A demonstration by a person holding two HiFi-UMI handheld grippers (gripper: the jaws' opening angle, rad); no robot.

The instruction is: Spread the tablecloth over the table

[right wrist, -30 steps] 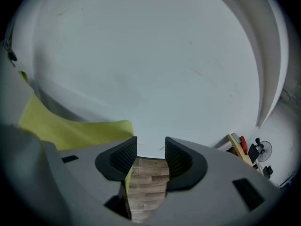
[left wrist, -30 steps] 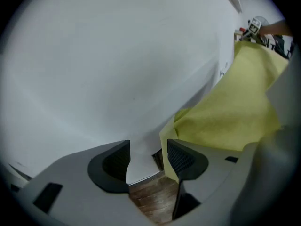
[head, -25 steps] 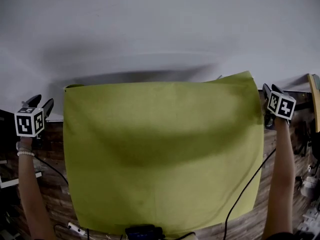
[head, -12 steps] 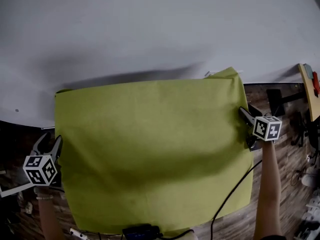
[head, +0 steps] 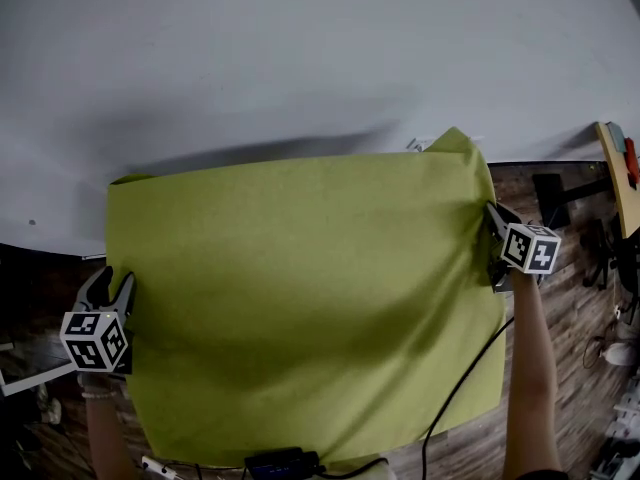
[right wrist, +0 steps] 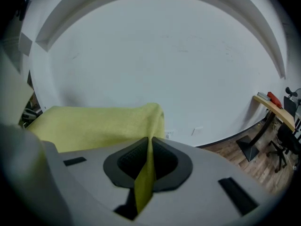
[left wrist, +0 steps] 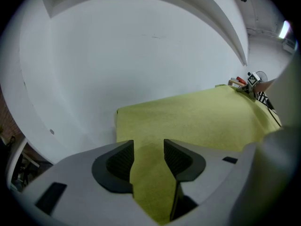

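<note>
Tablecloth (head: 300,288) (yellow-green, plain) lay flat-ish over the near part of the round white counter (head: 300,58), its near edge hanging off toward the person and its far right corner humped up a little. Most of the counter beyond the far edge of the cloth was bare, so the task looked early to midway: cloth unfolded and resting on the surface, but not yet pulled across to cover it. Right gripper (right wrist: 149,147) was at the cloth's right edge, near the far corner. Its jaws had just been closing and were together, clamped on a thin fold of the tablecloth that ran up between the pads. Left gripper (left wrist: 148,149) was at the cloth's left edge. Its jaws had just been closing too but stood apart, with a strip of tablecloth lying between them and not pinched as far as the left gripper view showed. What seemed left to do: get the left grip, then lift and draw both sides out over the bare far half and flatten the hump. No containers anywhere in view, so no contents to report. Off the counter, only wooden floor (head: 575,368) and a dark cable (head: 470,388) trailing below the right arm showed.
</note>
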